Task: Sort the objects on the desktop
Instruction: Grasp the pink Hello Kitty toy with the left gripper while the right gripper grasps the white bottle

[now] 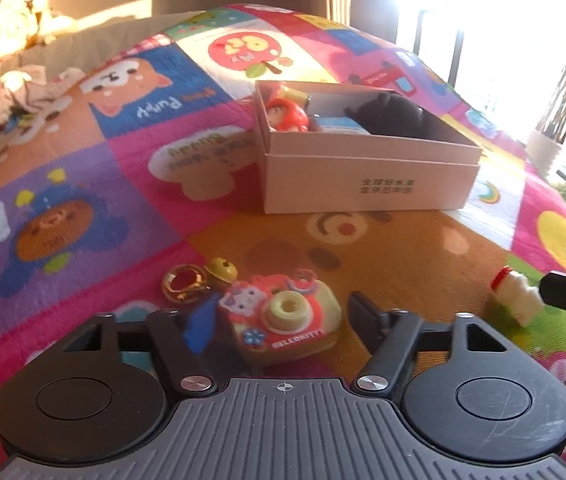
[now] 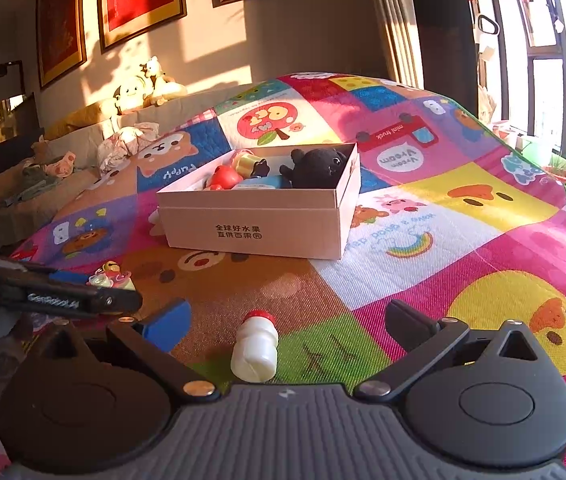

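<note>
The left gripper (image 1: pixel 279 316) fingers are set narrow around the pink plastic toy camera (image 1: pixel 283 316); contact cannot be told. The right gripper (image 2: pixel 287 330) fingers are spread wide, the small white red-capped bottle (image 2: pixel 254 346) between them, untouched. Step judged: paired pick-up; closing and lifting to the one white cardboard box (image 2: pixel 259 228) is next. Also counted on the mat: one gold ring (image 1: pixel 183 284), one yellow bell (image 1: pixel 221 269).

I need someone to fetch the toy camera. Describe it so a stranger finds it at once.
Start at the open white cardboard box on the colourful patchwork play mat. On the brown patch nearer than it lies a small pink plastic toy camera, beside a gold ring. Only it has a round cream lens.
</note>
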